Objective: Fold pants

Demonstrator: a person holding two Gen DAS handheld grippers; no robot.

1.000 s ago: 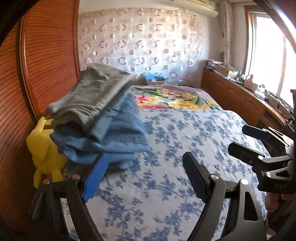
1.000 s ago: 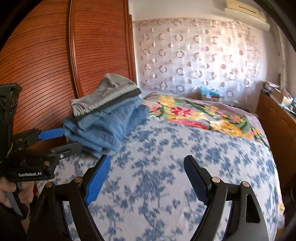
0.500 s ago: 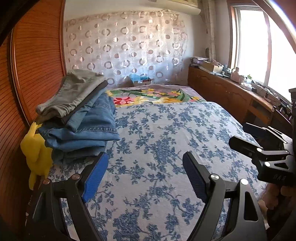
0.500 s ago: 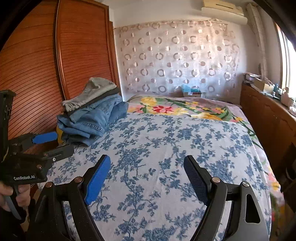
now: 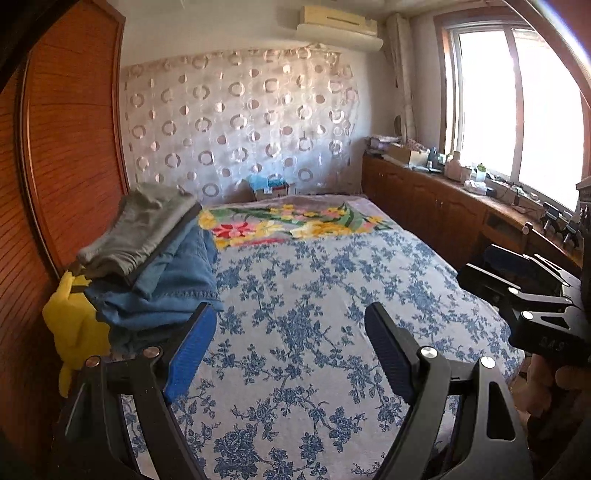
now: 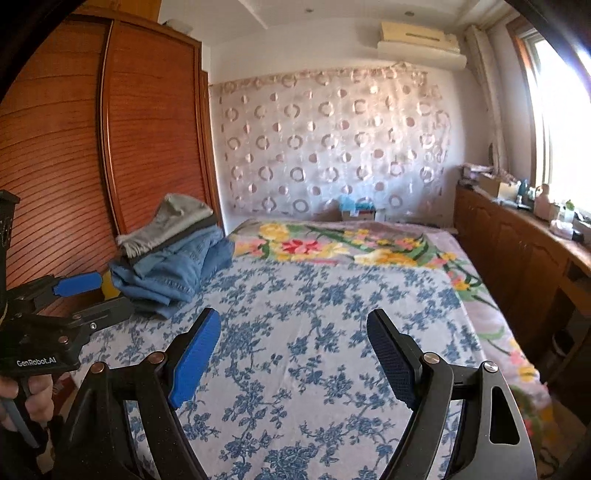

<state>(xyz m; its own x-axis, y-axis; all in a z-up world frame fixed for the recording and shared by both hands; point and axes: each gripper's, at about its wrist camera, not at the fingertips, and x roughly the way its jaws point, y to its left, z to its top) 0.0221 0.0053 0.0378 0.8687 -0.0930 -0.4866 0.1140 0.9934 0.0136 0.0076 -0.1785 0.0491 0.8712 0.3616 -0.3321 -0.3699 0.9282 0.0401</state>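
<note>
In the left wrist view the left gripper [image 5: 290, 345] fills the bottom of the frame with its jaws spread wide and nothing between them, only the blue-flowered bedspread [image 5: 332, 295] showing through the gap; the right gripper [image 5: 476, 264] shows at the right edge of that frame, jaws likewise apart and empty, with part of a hand [image 5: 554, 391] below it; in the right wrist view the right gripper sits at the bottom centre, and the left gripper enters from the left edge with a hand [image 6: 35, 400] on its handle at the lower left; the pants lie as a folded stack at the left of both frames, grey pants [image 5: 142, 229] on top and blue jeans [image 5: 166, 288] beneath, resting on the near left part of the bed against the wooden wardrobe [image 5: 66, 155]; neither gripper touches the stack; a yellow plush toy [image 5: 72, 328] is wedged just left of the jeans, touching them; a bright floral blanket [image 5: 295, 221] covers the far end of the bed in mid-frame; a curtain with ring patterns [image 5: 240, 125] hangs behind it; an air conditioner [image 5: 338, 22] is mounted at top centre; a low wooden cabinet [image 5: 436, 206] with clutter on top runs below the window [image 5: 517, 107] at the right.
</note>
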